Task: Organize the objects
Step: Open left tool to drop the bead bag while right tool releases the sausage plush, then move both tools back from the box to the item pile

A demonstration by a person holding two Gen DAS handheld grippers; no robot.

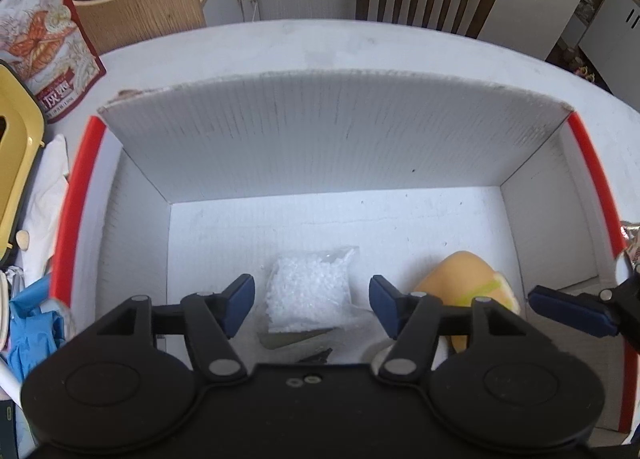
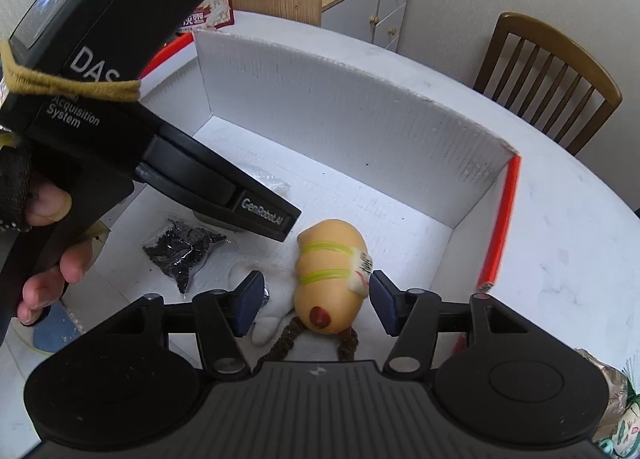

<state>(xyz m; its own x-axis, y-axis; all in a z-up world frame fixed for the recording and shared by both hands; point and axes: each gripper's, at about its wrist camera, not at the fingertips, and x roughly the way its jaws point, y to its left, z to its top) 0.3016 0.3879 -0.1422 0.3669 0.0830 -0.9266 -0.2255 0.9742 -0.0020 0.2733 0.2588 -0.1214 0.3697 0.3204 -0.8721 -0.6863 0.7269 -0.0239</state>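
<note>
Below, my left gripper [image 1: 311, 305] and right gripper [image 2: 316, 301] hang with fingers apart, empty, over the white box [image 1: 320, 147] on the worktop [image 2: 560, 227]. Three items lie inside: one clear bag of white pellets [image 1: 308, 291], one plush toy [image 2: 330, 275], and, seen only by my right camera, one bag of black pellets [image 2: 184, 249]. "GenRobot.AI" marks the left handle.
</note>
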